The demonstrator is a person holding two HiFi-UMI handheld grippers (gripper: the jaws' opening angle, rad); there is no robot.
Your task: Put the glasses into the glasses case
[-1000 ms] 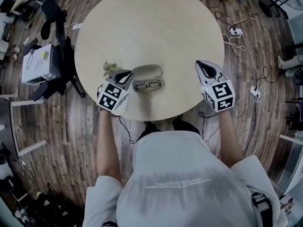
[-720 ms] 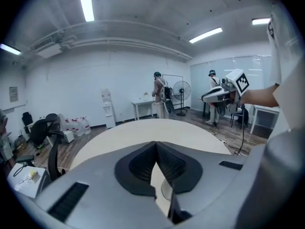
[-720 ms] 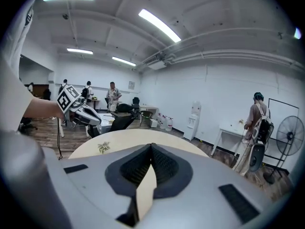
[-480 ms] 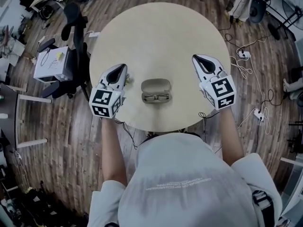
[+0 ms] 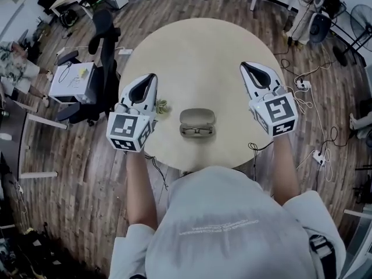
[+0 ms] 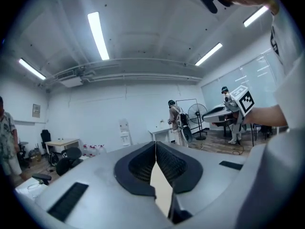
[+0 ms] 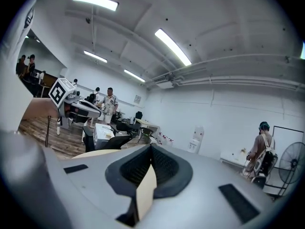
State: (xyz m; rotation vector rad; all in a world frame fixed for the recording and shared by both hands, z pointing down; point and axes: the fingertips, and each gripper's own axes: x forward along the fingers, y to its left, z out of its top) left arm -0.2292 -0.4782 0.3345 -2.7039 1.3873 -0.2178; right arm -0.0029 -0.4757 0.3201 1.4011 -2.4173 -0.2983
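Both left tool (image 5: 152, 76) and right tool (image 5: 244, 66) clench empty; only head view shows glasses case (image 5: 197, 117).

The person's torso (image 5: 226, 225) covers the table's (image 5: 197, 57) near edge. The glasses (image 5: 196, 131) are too small to tell whether they lie fully inside the case (image 5: 197, 116). A yellowish thing (image 5: 161, 104) beside the left gripper (image 5: 151, 77) is too small to identify. The lower edge cuts off the person's shoulders (image 5: 128, 249).

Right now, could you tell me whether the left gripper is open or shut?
Shut: in its own view, the left gripper has its jaw tips meeting, with nothing held between them.
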